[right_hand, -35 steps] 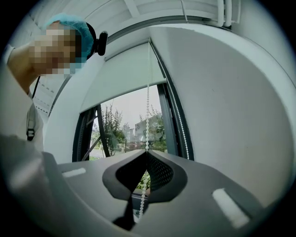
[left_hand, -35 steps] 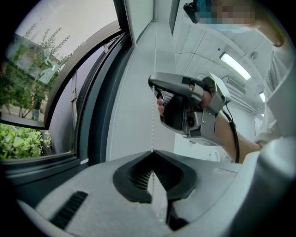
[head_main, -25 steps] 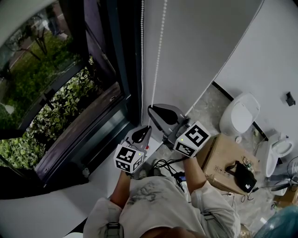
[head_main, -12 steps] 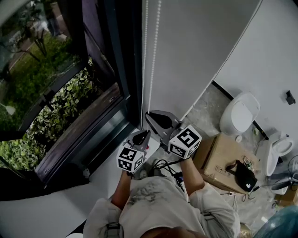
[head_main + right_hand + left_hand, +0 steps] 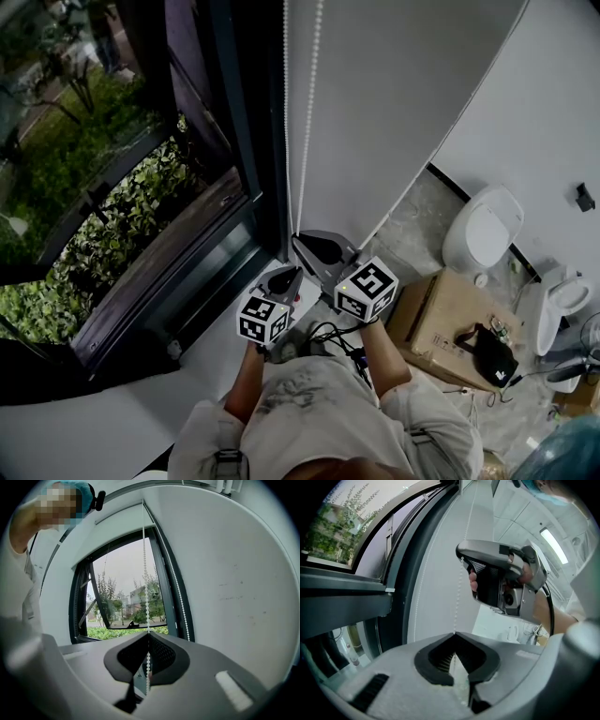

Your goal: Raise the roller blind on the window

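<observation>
No readable txt, brand, no. or sign in any view; cubes on the left gripper [image 5: 285,276] and right gripper [image 5: 302,242] carry only b/w square marker patterns, no letters or digits; any print on the cardboard box [image 5: 441,319] is too small and blurred to read

There are two hand-held grippers, the left hand-held gripper [image 5: 295,270] and the right hand-held gripper [image 5: 298,240]. Two bead cords [image 5: 285,112] hang down. There is one window [image 5: 112,187], one roller blind [image 5: 394,94], one cardboard box [image 5: 441,323] and two toilets [image 5: 483,230].
</observation>
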Motion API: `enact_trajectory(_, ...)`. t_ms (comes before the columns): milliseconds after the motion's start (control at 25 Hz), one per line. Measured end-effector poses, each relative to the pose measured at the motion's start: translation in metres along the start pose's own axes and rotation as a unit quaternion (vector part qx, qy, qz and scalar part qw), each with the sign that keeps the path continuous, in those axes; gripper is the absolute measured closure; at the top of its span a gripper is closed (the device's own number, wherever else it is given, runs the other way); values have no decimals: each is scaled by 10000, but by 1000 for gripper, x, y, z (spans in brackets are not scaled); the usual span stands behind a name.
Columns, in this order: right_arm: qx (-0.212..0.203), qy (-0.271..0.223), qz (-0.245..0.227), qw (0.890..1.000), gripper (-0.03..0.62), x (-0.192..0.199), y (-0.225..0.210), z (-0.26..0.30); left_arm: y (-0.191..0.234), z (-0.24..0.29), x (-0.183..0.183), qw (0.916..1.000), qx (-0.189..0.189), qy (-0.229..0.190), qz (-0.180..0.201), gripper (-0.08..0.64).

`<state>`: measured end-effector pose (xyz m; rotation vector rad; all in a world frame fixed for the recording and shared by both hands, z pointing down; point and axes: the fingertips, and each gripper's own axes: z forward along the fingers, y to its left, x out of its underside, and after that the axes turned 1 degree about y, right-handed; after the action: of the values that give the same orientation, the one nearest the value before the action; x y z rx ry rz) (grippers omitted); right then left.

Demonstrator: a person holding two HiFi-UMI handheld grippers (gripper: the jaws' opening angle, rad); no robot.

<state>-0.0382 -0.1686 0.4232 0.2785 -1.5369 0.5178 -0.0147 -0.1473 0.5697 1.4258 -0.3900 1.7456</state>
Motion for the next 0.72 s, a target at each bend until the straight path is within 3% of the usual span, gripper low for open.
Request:
enact_trajectory(360, 8, -29, 10, 10000, 581, -1, -2, -1, -11, -7, -2, 9999, 125, 13, 78, 519)
enact_trajectory(720, 0, -46, 9, 10000, 581, -2, -1, 0, -15, -44, -73, 9965, 57, -786, 277, 497)
